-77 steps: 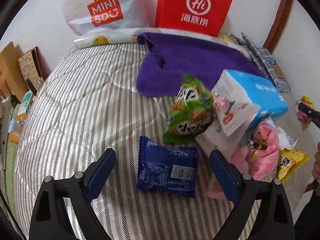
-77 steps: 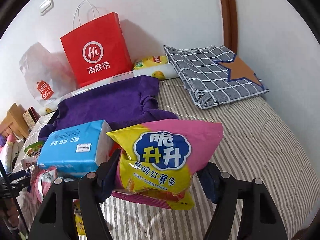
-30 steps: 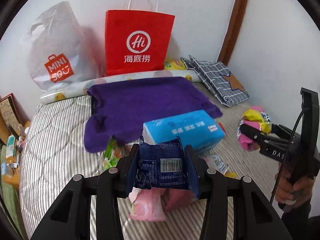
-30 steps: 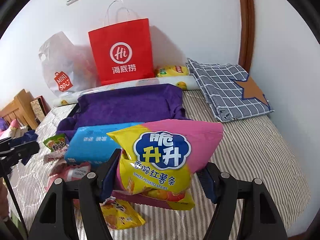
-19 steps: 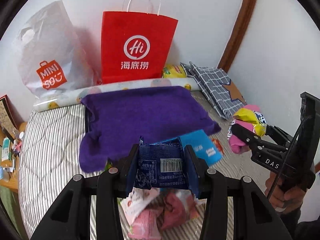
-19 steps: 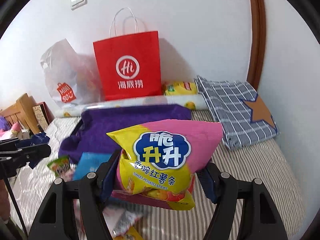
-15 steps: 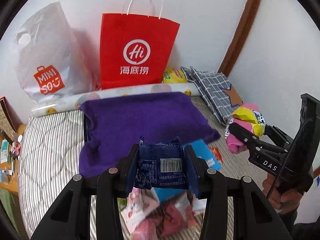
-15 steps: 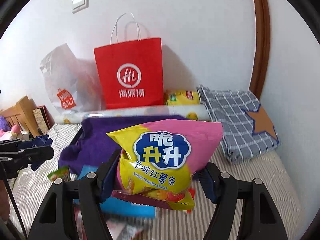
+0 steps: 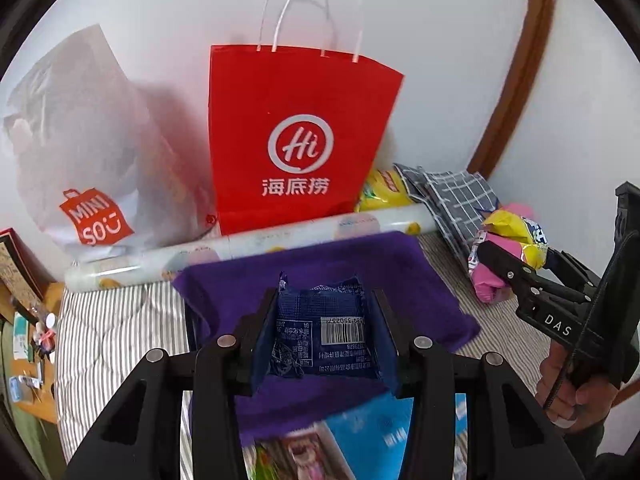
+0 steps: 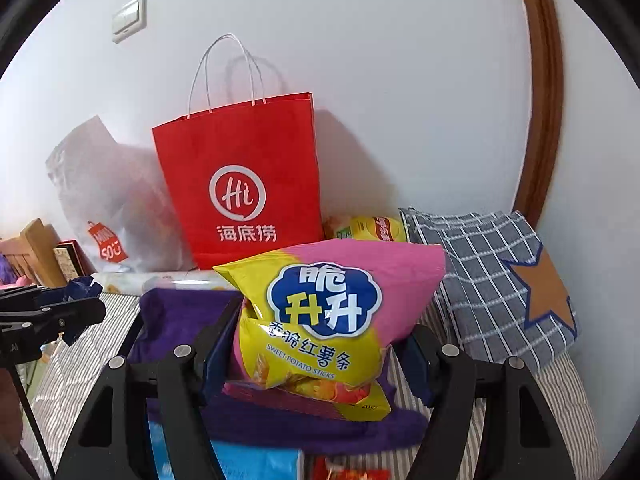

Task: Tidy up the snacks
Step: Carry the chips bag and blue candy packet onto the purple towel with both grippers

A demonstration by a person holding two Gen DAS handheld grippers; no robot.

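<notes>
Quick status from my end, going left to right. At about 9 o'clock in the left wrist view there's the white Miniso bag (image 9: pixel 76 152) slumped against the wall, and at 12 o'clock the red paper bag (image 9: pixel 296 148) stands upright with its mouth open. I'm guessing that's where the snacks go, but I can't see inside it, so no idea what's already in there.

My left gripper (image 9: pixel 324 340) sits dead center, partly closed and pinching the blue snack packet (image 9: pixel 324 336) by its sides, barcode facing the camera, hanging over the purple towel (image 9: pixel 332 264). Over at 3 o'clock is my right gripper (image 10: pixel 316 352), also partly closed, clamped on the pink and yellow sweet potato sticks bag (image 10: pixel 332 312), which is also up in the air above the towel and short of the red bag.

So progress-wise: two snacks are picked up and in transit, neither dropped off yet. Down at 6 o'clock I can still see the blue tissue pack (image 9: pixel 376 436) and a blurry pile of other packets (image 9: pixel 288 456) on the striped bed (image 9: pixel 108 328), plus a yellow chips bag (image 10: pixel 372 228) wedged behind the red bag at roughly 1 o'clock. Plenty left to sort, I'd say we're early-ish.
</notes>
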